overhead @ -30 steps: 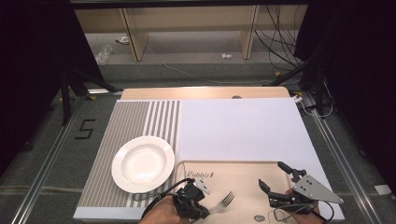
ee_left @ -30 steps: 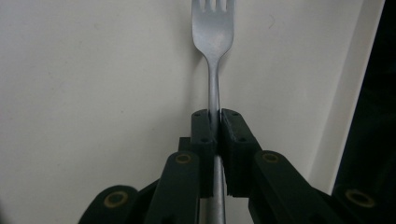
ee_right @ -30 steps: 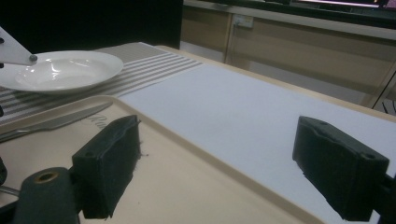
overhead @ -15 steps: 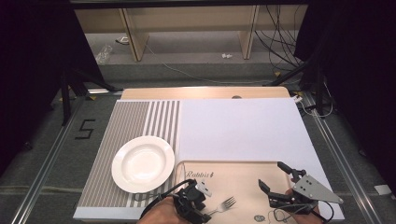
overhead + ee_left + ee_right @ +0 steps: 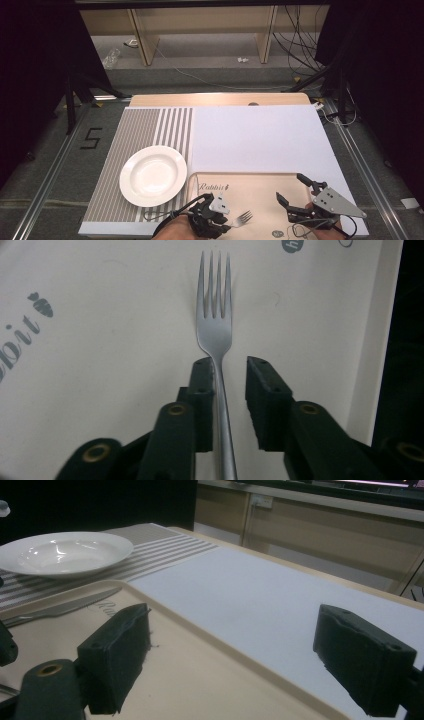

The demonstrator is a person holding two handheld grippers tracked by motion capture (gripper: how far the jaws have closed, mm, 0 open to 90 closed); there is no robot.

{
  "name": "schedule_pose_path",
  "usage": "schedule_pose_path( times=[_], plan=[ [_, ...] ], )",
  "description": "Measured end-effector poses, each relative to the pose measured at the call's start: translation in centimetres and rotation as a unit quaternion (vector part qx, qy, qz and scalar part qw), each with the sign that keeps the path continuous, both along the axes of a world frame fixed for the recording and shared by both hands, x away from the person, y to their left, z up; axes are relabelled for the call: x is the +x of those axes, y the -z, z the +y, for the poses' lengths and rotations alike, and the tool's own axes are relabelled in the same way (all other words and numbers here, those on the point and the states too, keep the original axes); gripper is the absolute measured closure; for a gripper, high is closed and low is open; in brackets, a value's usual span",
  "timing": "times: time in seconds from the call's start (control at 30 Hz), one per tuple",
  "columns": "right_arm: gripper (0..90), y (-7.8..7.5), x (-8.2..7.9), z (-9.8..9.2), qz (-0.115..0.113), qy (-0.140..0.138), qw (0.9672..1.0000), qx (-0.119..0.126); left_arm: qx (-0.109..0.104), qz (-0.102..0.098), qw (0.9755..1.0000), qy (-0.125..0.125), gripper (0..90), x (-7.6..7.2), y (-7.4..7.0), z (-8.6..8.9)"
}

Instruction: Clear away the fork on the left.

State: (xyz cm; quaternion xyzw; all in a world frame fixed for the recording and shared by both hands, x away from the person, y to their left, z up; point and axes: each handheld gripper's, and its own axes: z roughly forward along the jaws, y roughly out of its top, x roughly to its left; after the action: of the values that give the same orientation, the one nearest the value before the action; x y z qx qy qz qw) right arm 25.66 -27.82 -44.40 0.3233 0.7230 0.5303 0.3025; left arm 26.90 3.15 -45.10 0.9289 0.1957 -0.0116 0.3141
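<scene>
Grey floor point(image 5: 45, 165) (cables trailing), wooden shelving point(image 5: 200, 22) behind, dark surroundings.

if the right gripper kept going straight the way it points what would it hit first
Probably nothing soon: the right gripper, jaws wide, points over the tray's rim and across the bare white mat. The plate sits off to one side.

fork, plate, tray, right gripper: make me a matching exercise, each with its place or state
Things:
1. fork
2. white plate
3. beige tray
4. right gripper

Places or states:
a. on the striped placemat
b. jaws wide apart, nothing between them
c. handle between the left gripper's jaws
d. at the table's near edge, overlapping the white mat

Pairs: 1-c, 2-a, 3-d, 4-b
</scene>
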Motion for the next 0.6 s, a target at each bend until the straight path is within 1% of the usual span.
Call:
schedule_pose_path(
  times=[0.1, 0.17, 0.3, 0.4, 0.6],
  plan=[
    [16.1, 0.0, 0.0, 0.0, 0.000, 0.000, 1.0000, 0.001, 0.007, -0.007, 0.9999, 0.006, 84.3, -0.3, 0.3, -0.3],
    [16.1, 0.0, 0.0, 0.0, 0.002, -0.001, 1.0000, -0.001, 0.011, -0.008, 0.9998, 0.012, 88.5, -0.4, 0.5, -0.5],
    [16.1, 0.0, 0.0, 0.0, 0.002, 0.000, 1.0000, 0.000, 0.016, -0.005, 0.9996, 0.022, 89.2, -0.7, 1.0, -1.1],
    [16.1, 0.0, 0.0, 0.0, 0.001, 0.000, 1.0000, 0.000, 0.023, -0.004, 0.9993, 0.028, 89.2, -0.9, 1.4, -1.5],
    [16.2, 0.0, 0.0, 0.1, 0.001, -0.001, 1.0000, 0.000, 0.031, -0.005, 0.9992, 0.026, 89.2, -0.7, 1.7, -1.5]
  ],
)
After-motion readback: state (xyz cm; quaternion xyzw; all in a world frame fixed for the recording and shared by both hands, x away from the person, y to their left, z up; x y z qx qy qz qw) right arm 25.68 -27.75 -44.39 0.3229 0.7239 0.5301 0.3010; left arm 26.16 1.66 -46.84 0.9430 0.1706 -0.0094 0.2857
